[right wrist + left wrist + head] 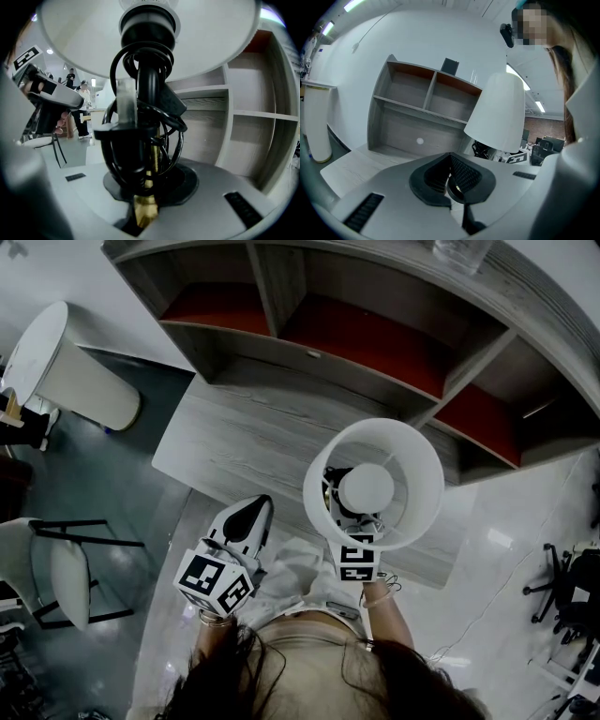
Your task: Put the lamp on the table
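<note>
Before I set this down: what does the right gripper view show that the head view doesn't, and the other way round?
Only the right gripper view: the right gripper clamped on the brass lamp stem, with black cord coiled round it. Only the head view: the table, a white bin and a chair. Both: the white shade, the shelf unit and the left gripper.
</note>
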Tool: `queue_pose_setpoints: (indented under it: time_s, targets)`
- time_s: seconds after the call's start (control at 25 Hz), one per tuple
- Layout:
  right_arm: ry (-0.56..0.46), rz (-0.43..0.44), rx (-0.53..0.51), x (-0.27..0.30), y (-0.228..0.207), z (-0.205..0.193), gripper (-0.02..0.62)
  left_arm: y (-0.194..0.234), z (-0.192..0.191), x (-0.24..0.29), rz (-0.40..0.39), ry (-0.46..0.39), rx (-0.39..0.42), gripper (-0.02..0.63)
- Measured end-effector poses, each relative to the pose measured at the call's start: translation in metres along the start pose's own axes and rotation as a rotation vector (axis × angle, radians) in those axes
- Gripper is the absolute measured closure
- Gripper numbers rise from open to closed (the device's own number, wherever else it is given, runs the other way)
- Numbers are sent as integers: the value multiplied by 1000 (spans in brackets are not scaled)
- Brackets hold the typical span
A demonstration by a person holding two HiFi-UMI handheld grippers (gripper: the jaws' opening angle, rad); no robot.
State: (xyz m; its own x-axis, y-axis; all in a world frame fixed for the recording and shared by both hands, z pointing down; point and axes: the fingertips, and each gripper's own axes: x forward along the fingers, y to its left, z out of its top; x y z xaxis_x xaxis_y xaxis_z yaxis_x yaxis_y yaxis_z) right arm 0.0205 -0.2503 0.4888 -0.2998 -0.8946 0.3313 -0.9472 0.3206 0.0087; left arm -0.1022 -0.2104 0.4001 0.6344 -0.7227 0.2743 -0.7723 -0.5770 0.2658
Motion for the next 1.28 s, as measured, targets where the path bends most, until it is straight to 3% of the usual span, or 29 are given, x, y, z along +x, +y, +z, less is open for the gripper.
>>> queue_pose_setpoints:
  time_s: [1.28]
  targets:
    - [78,22,11,82,-2,-43,522,40,-7,29,43,87,-13,601]
